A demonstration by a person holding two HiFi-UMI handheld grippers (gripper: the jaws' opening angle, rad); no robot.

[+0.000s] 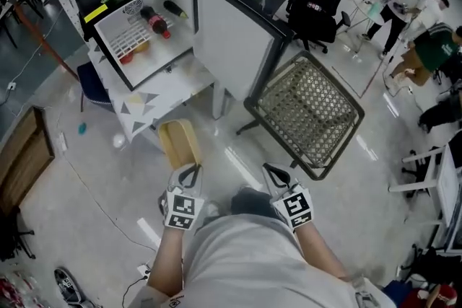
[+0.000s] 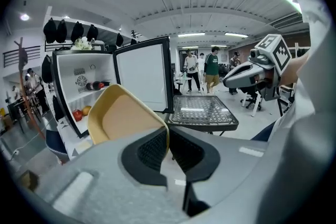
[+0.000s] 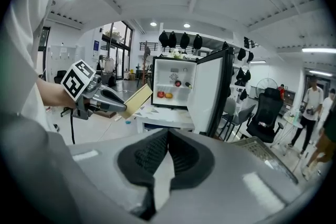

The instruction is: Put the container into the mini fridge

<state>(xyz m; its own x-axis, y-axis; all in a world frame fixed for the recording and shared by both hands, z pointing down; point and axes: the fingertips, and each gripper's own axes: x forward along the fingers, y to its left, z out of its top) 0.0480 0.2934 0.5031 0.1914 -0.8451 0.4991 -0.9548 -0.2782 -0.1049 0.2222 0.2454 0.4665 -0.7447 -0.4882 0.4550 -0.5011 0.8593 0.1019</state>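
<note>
A tan open container point(image 1: 179, 144) hangs by its rim from my left gripper point(image 1: 193, 171), which is shut on it. In the left gripper view the container point(image 2: 123, 115) tilts up to the left of the jaws of the left gripper point(image 2: 168, 136). My right gripper point(image 1: 273, 171) is held beside it near my body, its jaws shut on nothing point(image 3: 167, 139). The mini fridge point(image 1: 144, 25) stands ahead on a white table point(image 1: 170, 94) with its door point(image 1: 234, 40) swung open to the right. Bottles and fruit lie on its shelves point(image 3: 176, 89).
A black mesh-topped stand point(image 1: 310, 112) sits on the floor right of the fridge door. An office chair point(image 1: 321, 0) is behind it, and people stand at the far right point(image 1: 404, 0). A wooden box point(image 1: 25, 155) is at the left, with cables across the floor.
</note>
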